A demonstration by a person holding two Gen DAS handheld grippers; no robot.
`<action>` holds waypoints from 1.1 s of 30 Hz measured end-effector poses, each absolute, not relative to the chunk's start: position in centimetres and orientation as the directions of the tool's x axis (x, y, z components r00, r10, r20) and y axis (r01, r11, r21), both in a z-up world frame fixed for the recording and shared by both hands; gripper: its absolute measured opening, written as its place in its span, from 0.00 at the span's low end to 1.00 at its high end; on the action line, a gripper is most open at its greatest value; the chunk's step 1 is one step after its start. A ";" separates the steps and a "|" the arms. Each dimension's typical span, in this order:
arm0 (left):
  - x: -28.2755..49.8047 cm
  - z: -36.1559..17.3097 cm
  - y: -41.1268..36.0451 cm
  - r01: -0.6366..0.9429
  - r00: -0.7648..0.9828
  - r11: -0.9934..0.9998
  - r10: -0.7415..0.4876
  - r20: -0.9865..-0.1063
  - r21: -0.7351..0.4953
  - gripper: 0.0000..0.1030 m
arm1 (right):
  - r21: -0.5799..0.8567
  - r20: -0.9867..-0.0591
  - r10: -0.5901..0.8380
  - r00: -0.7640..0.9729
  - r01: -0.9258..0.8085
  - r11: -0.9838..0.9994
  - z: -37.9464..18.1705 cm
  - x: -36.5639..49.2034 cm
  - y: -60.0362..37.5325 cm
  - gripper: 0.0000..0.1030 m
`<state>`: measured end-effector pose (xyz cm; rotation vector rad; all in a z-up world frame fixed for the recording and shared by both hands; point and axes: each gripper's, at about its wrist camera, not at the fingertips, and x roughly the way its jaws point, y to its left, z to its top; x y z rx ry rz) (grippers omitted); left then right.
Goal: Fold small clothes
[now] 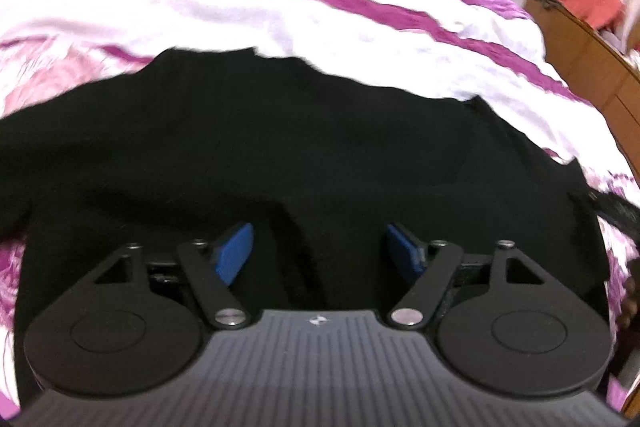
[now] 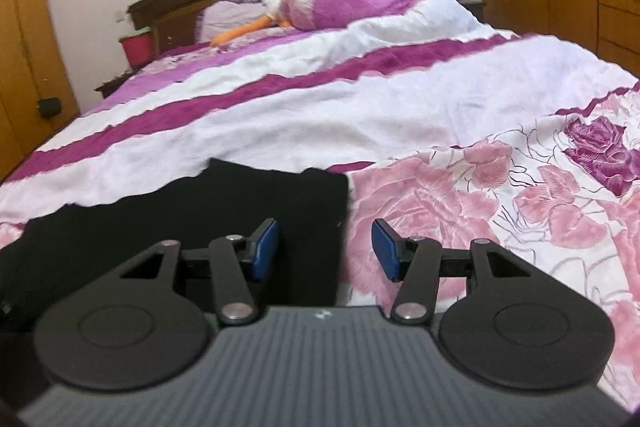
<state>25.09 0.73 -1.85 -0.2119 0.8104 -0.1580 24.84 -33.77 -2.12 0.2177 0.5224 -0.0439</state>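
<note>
Your left tool (image 1: pixel 318 251) hangs with jaws apart over the black knit garment (image 1: pixel 280 147), spread flat on the purple-and-white floral bedspread (image 1: pixel 240 11). Your right tool (image 2: pixel 326 247) gapes, empty, straddling the garment's right edge. No legible writing.

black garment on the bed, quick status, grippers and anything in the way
Left gripper open, empty, over black garment. Right gripper open, empty, at its right edge. Garment spread on floral bedspread. Nothing in the way.

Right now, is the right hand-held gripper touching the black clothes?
Cannot tell. In the right wrist view the right hand-held gripper is open over the black clothes' edge, but no contact or gap shows plainly.
</note>
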 end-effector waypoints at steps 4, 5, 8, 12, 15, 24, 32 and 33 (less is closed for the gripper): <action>24.6 -1.6 -0.5 0.139 0.699 0.951 -0.292 -0.653 -0.276 0.10 | 0.220 -0.518 0.026 0.855 0.104 0.970 -2.8 26.2 -34.0 0.52; 24.4 -1.2 -0.9 0.151 0.722 0.956 -0.280 -0.633 -0.251 0.09 | 0.229 -0.516 0.031 0.856 0.102 0.968 -2.9 26.3 -33.9 0.52; 23.6 1.2 -1.8 0.182 0.812 0.971 -0.238 -0.533 -0.156 0.09 | 0.234 -0.493 0.034 0.869 0.094 0.968 -2.9 26.0 -33.6 0.52; 24.8 3.4 -2.2 0.151 0.876 0.988 -0.154 -0.457 -0.044 0.09 | 0.197 -0.440 -0.002 0.898 0.098 0.976 -2.8 25.3 -32.9 0.52; 27.0 2.2 -1.9 0.091 0.876 0.996 -0.072 -0.477 0.016 0.10 | 0.152 -0.424 -0.033 0.905 0.107 0.983 -3.3 25.1 -32.2 0.52; 30.1 -4.3 -0.4 0.016 0.811 0.997 0.030 -0.585 0.073 0.30 | 0.005 -0.506 -0.125 0.853 0.148 0.989 -5.2 27.1 -30.7 0.56; 28.6 -1.3 1.9 -0.045 0.791 0.999 0.048 -0.610 0.021 0.54 | 0.053 -0.504 -0.100 0.858 0.146 0.988 -4.2 26.2 -31.3 0.58; 28.0 -0.8 2.4 -0.050 0.791 0.999 0.048 -0.610 0.014 0.54 | 0.062 -0.501 -0.096 0.860 0.146 0.987 -3.8 25.8 -31.4 0.58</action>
